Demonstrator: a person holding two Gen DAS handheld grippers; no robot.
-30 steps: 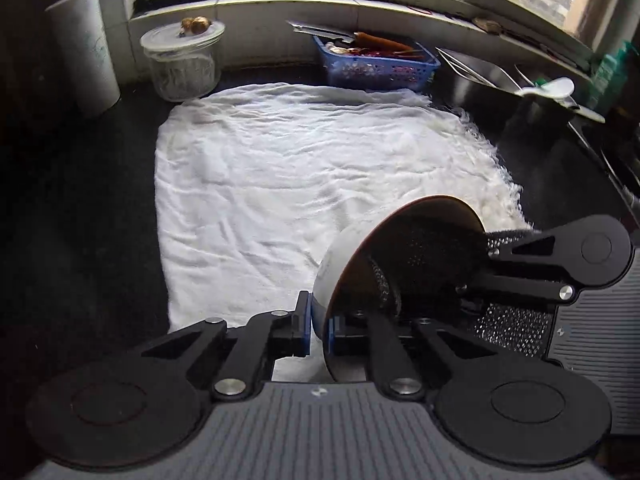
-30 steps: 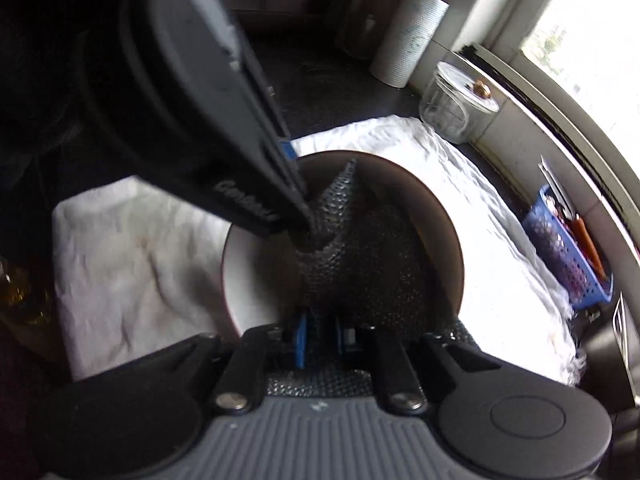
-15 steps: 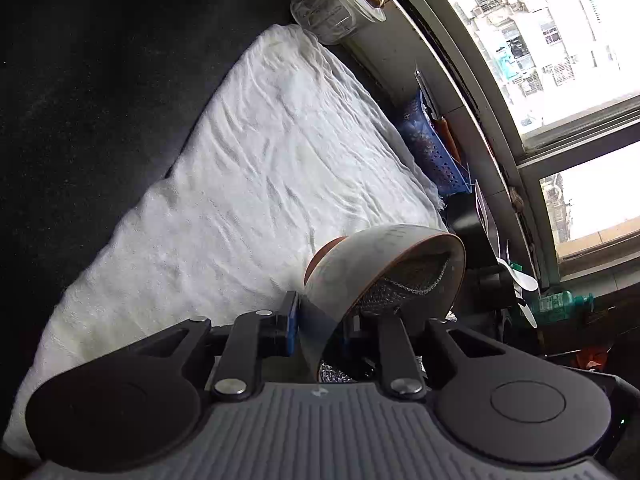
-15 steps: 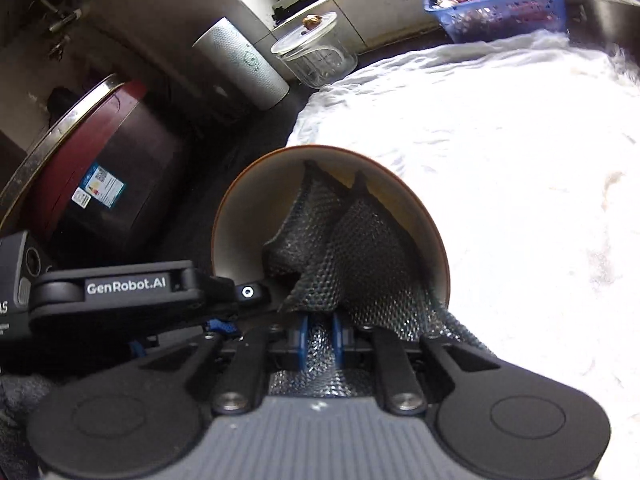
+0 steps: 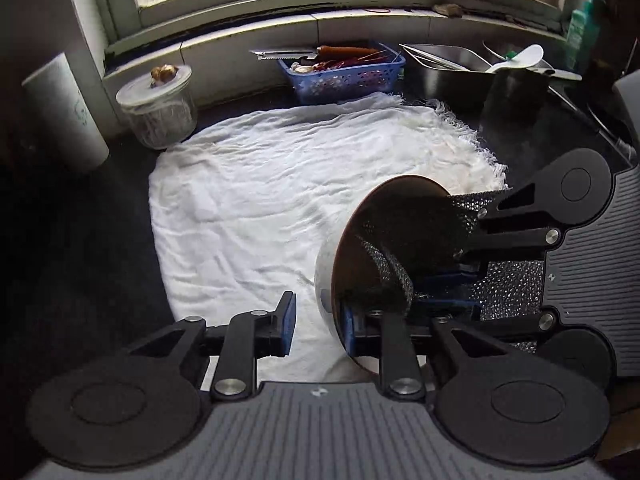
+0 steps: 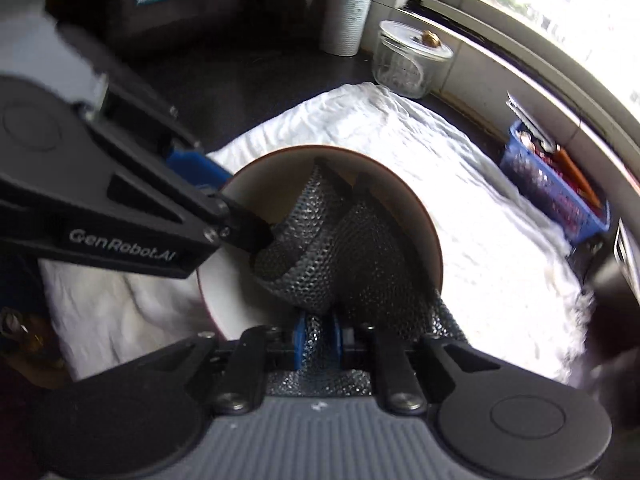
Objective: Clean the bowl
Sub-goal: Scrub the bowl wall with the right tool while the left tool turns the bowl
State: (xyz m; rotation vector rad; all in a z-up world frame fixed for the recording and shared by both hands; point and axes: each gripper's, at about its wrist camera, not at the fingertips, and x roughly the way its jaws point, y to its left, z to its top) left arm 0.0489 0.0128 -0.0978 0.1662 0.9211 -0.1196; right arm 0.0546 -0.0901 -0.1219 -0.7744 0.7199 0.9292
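2 blue pads of the right gripper (image 6: 316,336) are clamped on a bunched strip of steel mesh scrubber (image 6: 320,248), which runs forward from them and folds up inside the bowl (image 6: 240,280). The bowl is tipped on its side just ahead of these fingers, its opening facing them and its brown rim arching over the mesh.

From the left wrist view, the left gripper (image 5: 317,326) straddles the bowl's (image 5: 326,280) wall at the near rim, jaws closing. 1 finger reaches inside the bowl and sits at the wall; the outer pad (image 5: 286,324) stands clear of the white outside, with cloth showing in the gap. So the wall is between the pads but not pinched. In the right wrist view the inner finger of the left gripper (image 6: 224,204) touches the mesh.

The right gripper (image 5: 452,290) enters the bowl from the right with the scrubber (image 5: 388,268).

Beneath the bowl lies a rumpled white cloth (image 5: 248,200) on a dark counter; whether the bowl rests on it cannot be told. Beyond the cloth, by the window sill, stand a lidded glass jar (image 5: 158,108), a blue basket (image 5: 344,76) and a metal tray (image 5: 448,64).
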